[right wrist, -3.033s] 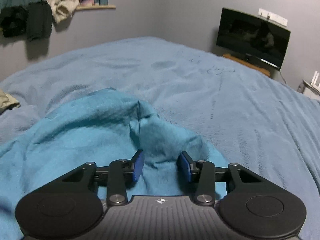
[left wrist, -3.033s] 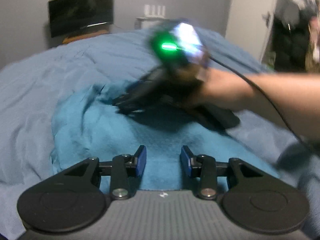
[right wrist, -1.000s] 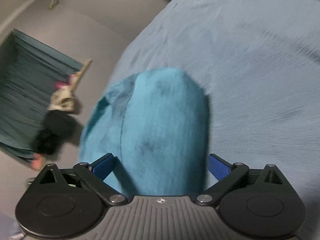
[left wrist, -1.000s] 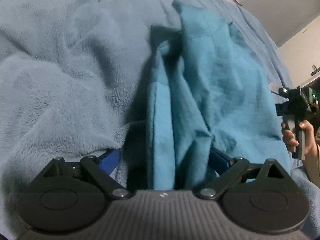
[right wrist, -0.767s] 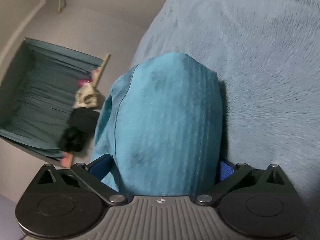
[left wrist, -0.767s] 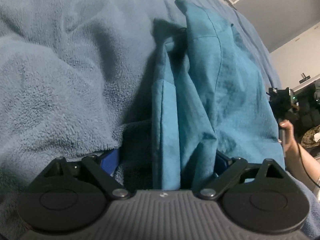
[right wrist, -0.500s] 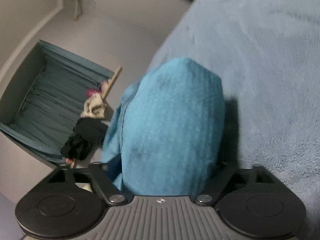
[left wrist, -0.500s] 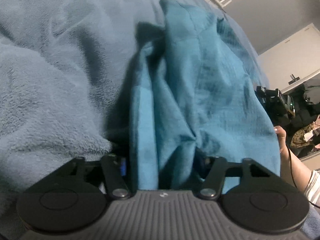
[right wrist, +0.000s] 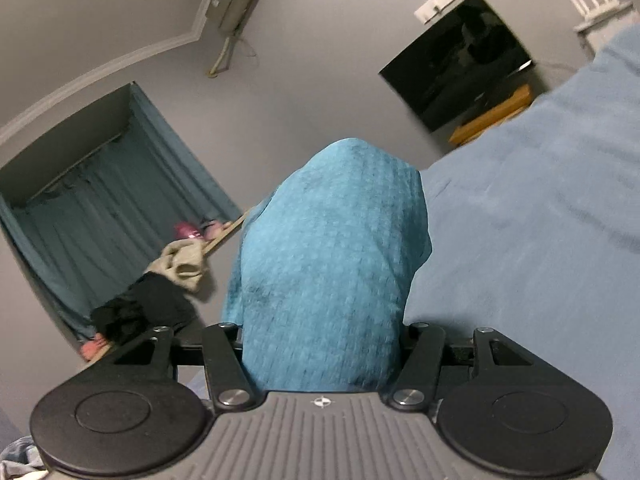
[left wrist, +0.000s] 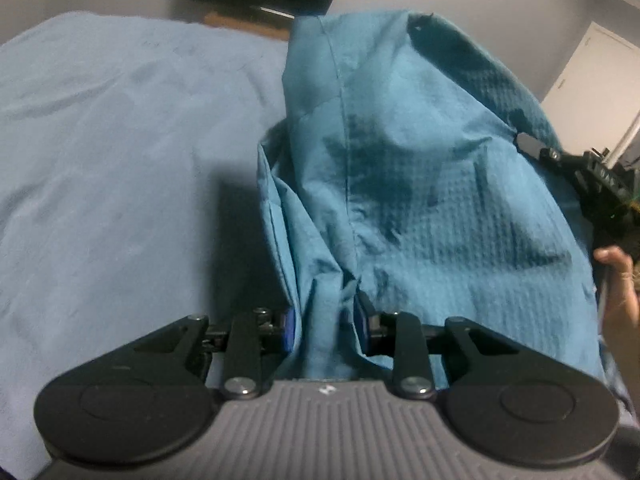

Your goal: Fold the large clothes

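A teal waffle-weave garment (left wrist: 420, 184) hangs lifted over the light blue bed blanket (left wrist: 120, 160). My left gripper (left wrist: 324, 326) has a bunched edge of it between its blue pads (left wrist: 288, 328), and its jaws are closing on the cloth. In the right wrist view a thick wad of the same garment (right wrist: 332, 264) fills my right gripper (right wrist: 324, 344) and hides its fingertips; those jaws are closing too. The right gripper (left wrist: 532, 146) and the person's hand (left wrist: 618, 280) show at the garment's far right edge in the left wrist view.
The bed blanket (right wrist: 540, 220) spreads left and below. A dark TV (right wrist: 460, 64) on a wooden shelf stands at the far wall. Teal curtains (right wrist: 100, 220) and piled clothes (right wrist: 176, 268) are at the left, a white door (left wrist: 592, 76) at the right.
Both pairs of jaws have narrowed onto the garment. Both hands have risen, lifting the cloth off the bed, and the views now tip up toward the walls.
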A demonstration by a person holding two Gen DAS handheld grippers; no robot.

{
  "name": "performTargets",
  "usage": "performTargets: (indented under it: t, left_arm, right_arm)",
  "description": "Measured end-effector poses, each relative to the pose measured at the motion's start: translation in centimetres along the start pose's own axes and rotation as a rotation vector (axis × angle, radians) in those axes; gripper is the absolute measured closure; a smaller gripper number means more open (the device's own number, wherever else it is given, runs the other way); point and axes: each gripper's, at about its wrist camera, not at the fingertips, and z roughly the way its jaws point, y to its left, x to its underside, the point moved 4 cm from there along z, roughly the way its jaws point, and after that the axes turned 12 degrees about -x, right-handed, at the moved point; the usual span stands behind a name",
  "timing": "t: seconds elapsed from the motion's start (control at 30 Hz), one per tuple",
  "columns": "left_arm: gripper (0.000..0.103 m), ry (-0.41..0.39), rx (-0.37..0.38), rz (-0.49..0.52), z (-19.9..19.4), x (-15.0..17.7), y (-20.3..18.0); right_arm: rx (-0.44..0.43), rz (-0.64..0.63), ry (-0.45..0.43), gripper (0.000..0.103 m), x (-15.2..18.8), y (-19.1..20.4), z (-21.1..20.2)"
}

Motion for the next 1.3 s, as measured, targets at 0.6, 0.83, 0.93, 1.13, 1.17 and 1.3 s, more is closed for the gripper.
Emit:
performTargets:
  t: [0.6, 0.83, 0.93, 1.13, 1.17, 1.3]
  left_arm:
    - [0.078, -0.001, -0.037, 0.042, 9.1, 0.8, -1.7]
    - [0.078, 0.068, 0.021, -0.067, 8.8, 1.6, -0.7]
    - [0.078, 0.087, 0.029, -0.094, 9.3, 2.0, -0.6]
    - [0.079, 0.107, 0.091, -0.134, 9.3, 2.2, -2.3]
    - [0.08, 0.11, 0.115, -0.133, 9.3, 2.2, -3.2]
    - [0.08, 0.087, 0.073, 0.014, 9.6, 2.8, -6.1]
  right_arm:
    - [0.599, -0.092, -0.039, 0.008, -0.4, -6.7, -5.9]
    - [0.5, 0.109, 0.057, 0.008, 6.5, -1.9, -9.3]
    - [0.482, 0.22, 0.059, 0.008, 8.8, -2.8, -9.7]
    - [0.451, 0.396, -0.133, 0.067, 9.2, -5.2, -12.1]
    - [0.449, 0.386, -0.172, 0.07, 8.6, -5.6, -12.5]
    - [0.574, 0.157, -0.153, 0.074, 6.1, -5.5, -11.7]
